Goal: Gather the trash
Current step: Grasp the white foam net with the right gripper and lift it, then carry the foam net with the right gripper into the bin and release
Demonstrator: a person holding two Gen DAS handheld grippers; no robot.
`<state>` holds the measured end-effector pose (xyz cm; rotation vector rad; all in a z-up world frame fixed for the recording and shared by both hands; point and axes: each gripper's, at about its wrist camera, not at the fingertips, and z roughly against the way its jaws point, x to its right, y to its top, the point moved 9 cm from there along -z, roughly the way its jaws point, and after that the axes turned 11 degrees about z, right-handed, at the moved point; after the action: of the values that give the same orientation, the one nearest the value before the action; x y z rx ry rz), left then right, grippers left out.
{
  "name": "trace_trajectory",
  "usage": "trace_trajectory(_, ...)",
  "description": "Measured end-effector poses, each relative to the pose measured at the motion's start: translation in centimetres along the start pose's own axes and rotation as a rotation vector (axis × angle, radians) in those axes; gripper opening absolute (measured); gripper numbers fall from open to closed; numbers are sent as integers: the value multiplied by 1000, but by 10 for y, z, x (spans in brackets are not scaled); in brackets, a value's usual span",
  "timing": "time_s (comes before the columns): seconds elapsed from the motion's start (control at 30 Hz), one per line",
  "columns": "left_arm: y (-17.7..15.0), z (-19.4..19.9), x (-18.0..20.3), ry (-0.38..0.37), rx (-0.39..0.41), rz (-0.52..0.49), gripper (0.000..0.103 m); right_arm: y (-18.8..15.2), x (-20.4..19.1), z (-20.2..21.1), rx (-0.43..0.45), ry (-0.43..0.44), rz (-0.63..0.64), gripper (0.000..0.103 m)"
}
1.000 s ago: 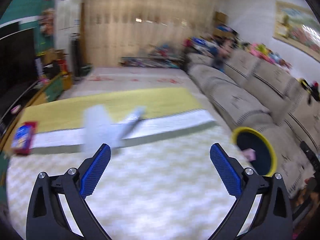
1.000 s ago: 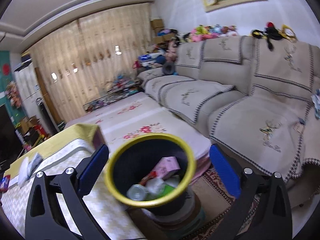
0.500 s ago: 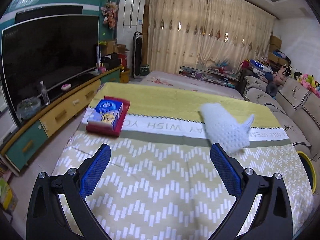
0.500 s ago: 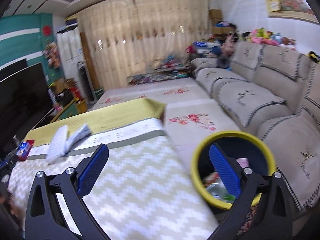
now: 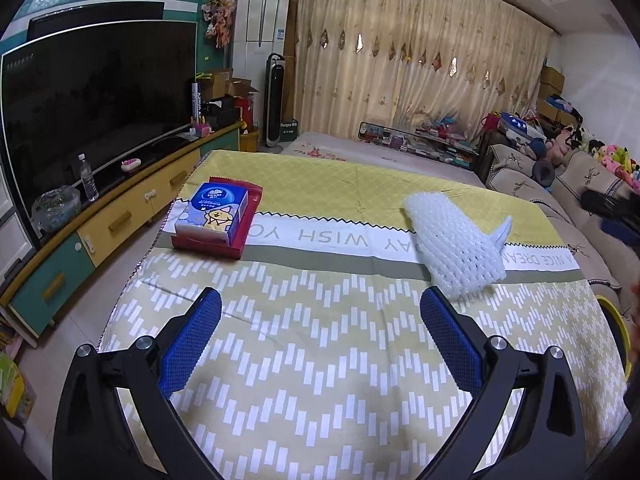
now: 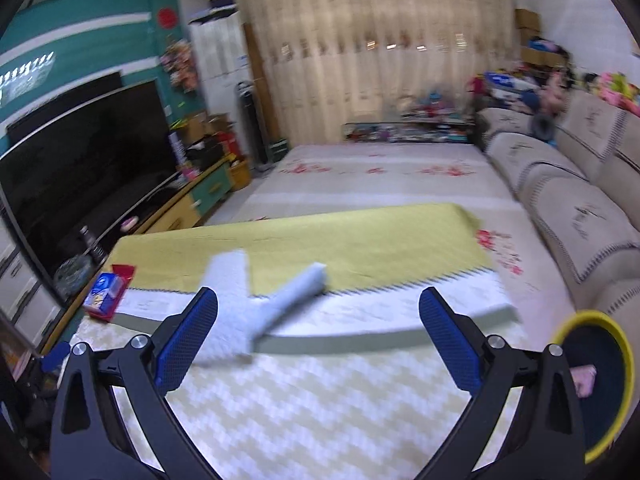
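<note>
The cloth-covered tabletop (image 5: 320, 360) shows white zigzag dashes on pale green, an olive stripe, a white lettered band and a yellow diamond-grid far end. White netted foam sleeve (image 5: 456, 250). Blue tissue pack (image 5: 214, 210) on red tray (image 5: 244, 226). Yellow-rimmed black bin (image 6: 592, 380).

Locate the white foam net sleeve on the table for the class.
In the left wrist view the white foam net sleeve lies on the tablecloth, right of the tissue pack, just beyond the open left tool.
</note>
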<state>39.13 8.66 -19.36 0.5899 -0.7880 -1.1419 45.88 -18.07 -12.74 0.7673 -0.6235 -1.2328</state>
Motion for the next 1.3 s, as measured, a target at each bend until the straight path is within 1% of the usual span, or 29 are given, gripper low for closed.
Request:
trace_trajectory(0.07, -2, 0, 1, 3, -4, -6, 98, 8, -20, -23, -45, 45, 33, 96)
trace_trajectory(0.1, -3, -1, 2, 3, -10, -9, 98, 11, -29, -35, -77, 61, 47, 96)
trace_trajectory(0.2, -6, -3, 5, 0, -23, -17, 98, 16, -52, -66, -137, 101, 73, 96)
trace_trajectory(0.37, -10, -5, 11, -7, -33, -35, 98, 11, -81, -102, -212, 114, 133, 96)
trace_trajectory(0.6, -14, -7, 14, -15, -48, -35, 98, -5, -95, -133, -291, 81, 176, 96)
trace_trajectory(0.67, -14, -8, 15, -16, -51, -35, 98, -11, -99, -140, -312, 82, 183, 94)
trace_trajectory(0.73, -14, -9, 15, -17, -54, -36, 98, -16, -102, -144, -332, 89, 191, 79)
trace_trajectory(0.77, -14, -9, 15, -17, -54, -37, 98, -19, -103, -146, -342, 97, 193, 75)
trace_trajectory(0.83, -14, -10, 15, -18, -56, -37, 98, -22, -104, -148, -351, 110, 185, 61)
trace_trajectory(0.87, -14, -10, 15, -18, -56, -36, 98, -22, -104, -147, -343, 113, 180, 60)
trace_trajectory(0.93, -14, -11, 15, -18, -57, -36, 98, -21, -104, -144, -329, 113, 180, 45)
trace_trajectory(1.03, -15, -11, 15, -19, -60, -37, 98, -17, -105, -133, -293, 119, 172, 30)
trace_trajectory(1.1, -15, -13, 14, -18, -62, -37, 98, -11, -101, -119, -249, 119, 169, 26)
trace_trajectory(1.3, -16, -15, 13, -19, -65, -36, 98, 4, -88, -63, -133, 147, 147, 24)
